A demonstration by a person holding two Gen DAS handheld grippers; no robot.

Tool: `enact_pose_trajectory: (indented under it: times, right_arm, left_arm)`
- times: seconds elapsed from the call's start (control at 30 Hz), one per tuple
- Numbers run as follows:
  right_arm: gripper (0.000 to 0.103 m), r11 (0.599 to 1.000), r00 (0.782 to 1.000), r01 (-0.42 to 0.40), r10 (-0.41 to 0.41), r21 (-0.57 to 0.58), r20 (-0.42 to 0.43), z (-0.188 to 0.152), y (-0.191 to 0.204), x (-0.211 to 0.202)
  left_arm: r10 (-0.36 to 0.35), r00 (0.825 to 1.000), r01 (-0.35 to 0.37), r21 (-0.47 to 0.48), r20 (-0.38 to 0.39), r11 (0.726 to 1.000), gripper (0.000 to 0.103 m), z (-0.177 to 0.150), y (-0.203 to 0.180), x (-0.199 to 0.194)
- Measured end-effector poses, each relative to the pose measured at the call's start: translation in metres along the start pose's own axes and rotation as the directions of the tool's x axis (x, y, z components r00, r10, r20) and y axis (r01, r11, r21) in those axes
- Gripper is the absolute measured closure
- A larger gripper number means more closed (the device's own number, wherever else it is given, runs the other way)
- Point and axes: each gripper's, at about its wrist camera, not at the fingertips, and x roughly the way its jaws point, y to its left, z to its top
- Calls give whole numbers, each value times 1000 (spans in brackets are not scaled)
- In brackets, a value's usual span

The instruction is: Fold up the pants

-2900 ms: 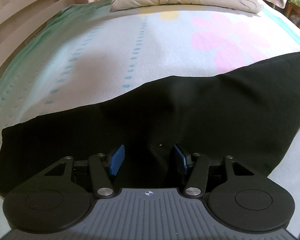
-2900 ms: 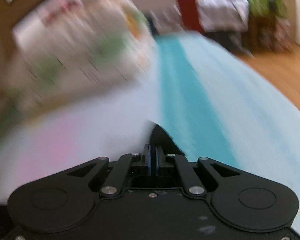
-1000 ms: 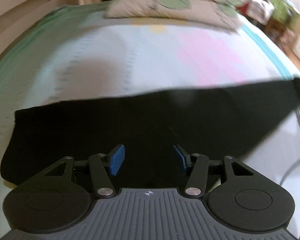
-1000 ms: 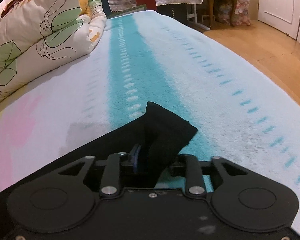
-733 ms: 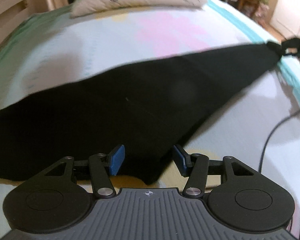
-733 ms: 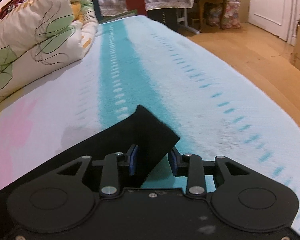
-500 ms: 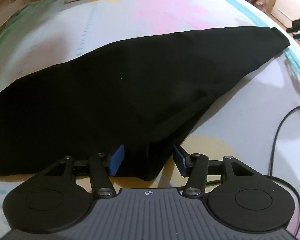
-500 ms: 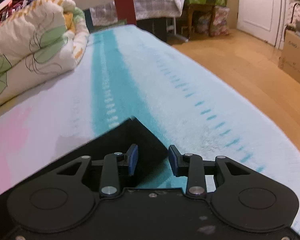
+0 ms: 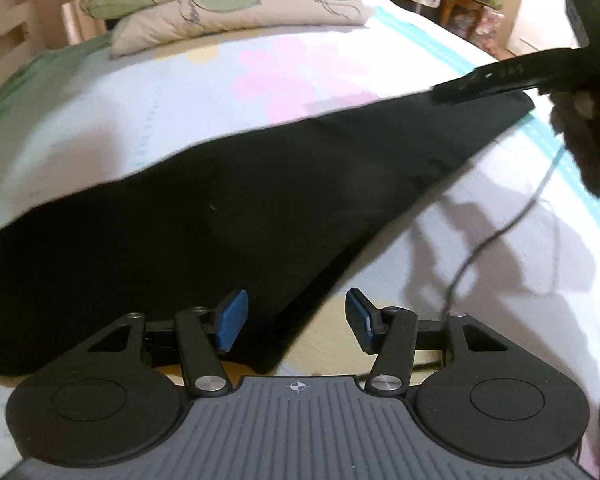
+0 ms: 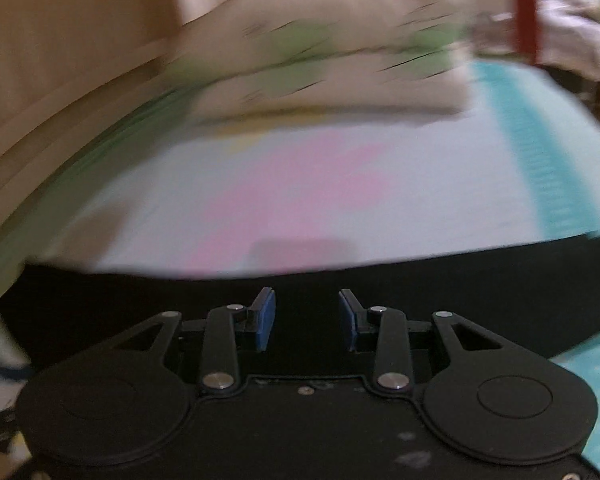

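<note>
The black pants (image 9: 228,220) lie flat on the bed, stretched from the near left to a narrow end at the far right. My left gripper (image 9: 296,316) is open and empty, hovering over the pants' near corner. In the right wrist view, which is blurred, my right gripper (image 10: 306,316) is open and empty over the pants (image 10: 300,284). The right gripper also shows in the left wrist view (image 9: 500,76), above the pants' far right end.
The bed sheet (image 9: 300,64) is pale with a pink flower and teal stripes. Leaf-print pillows (image 9: 228,4) lie at the head of the bed. A thin black cable (image 9: 496,236) runs over the sheet on the right. A wooden headboard stands at the left.
My right gripper opened, let go of the pants' end and swung left over the pants. My left gripper stayed open and shifted toward the pants' near corner.
</note>
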Motion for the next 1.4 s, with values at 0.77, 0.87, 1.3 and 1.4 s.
enact_pose_trajectory:
  times: [0.77,0.87,1.3,1.4]
  right_arm:
    - [66,972,990,97,-116,-213,-82,-10,15,85]
    - [66,978,994,64,-80,-200,-70,3,2,82]
    - [63,925,984,-60,-8,-375,-179,48,-85,87]
    - [59,922,976,-118,40,-369,-212,50,-93,91]
  left_arm:
    - [-16,998,14,-24,-62,1000,50,5,0,34]
    - [-19,998,16,-46,-67,999,50,6,1,32]
    - [-12,996,7,-57,-83,998,50,13,1,39]
    - [-20,996,12,-85,-88,996,50,15,5,40]
